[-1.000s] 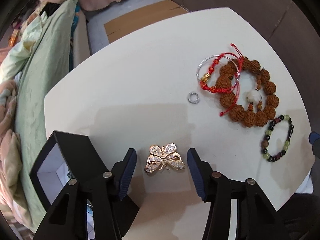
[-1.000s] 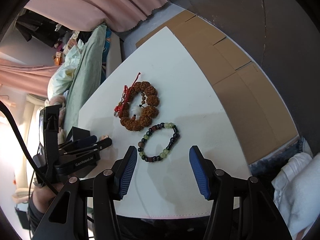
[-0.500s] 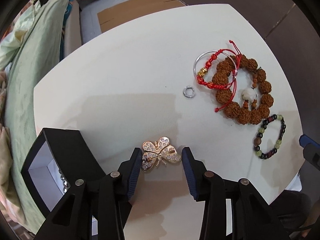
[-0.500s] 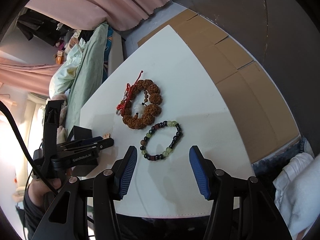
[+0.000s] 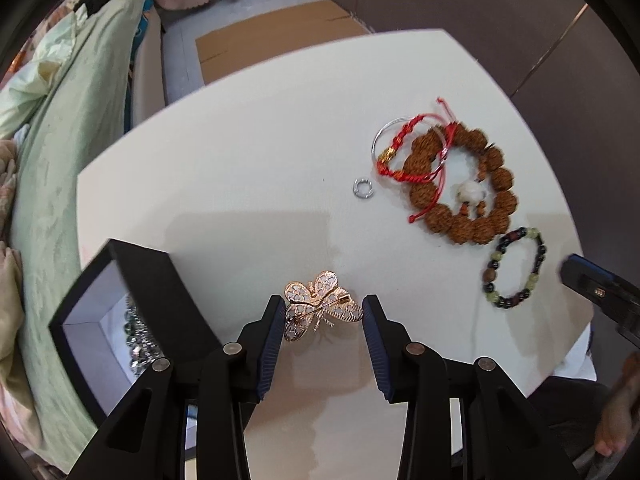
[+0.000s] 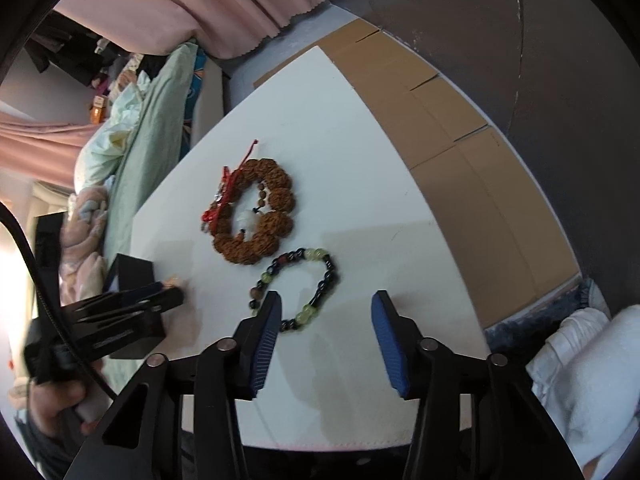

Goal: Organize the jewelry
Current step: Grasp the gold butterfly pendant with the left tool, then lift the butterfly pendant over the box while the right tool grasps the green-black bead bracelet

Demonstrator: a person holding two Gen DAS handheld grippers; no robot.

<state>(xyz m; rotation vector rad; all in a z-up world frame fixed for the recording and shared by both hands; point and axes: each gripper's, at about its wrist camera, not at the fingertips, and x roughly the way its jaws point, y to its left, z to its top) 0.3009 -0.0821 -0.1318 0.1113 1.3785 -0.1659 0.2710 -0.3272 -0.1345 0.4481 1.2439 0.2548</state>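
A gold butterfly brooch lies on the white table, between the tips of my left gripper. Its left finger touches the brooch; the right finger stands apart, so the jaws are narrowed but open. An open black jewelry box with silvery jewelry inside sits just left. A brown seed-bead bracelet with a red cord bracelet, a silver bangle, a small silver ring and a dark and green bead bracelet lie at the right. My right gripper is open above the bead bracelet.
A bed with green bedding borders the table's left edge. Flat cardboard lies on the floor beyond the table. The left gripper shows in the right wrist view beside the box. White cloth lies at the lower right.
My left gripper's jaws have narrowed around the butterfly brooch and moved in on it. My right gripper has come nearer to the dark and green bead bracelet, still open.
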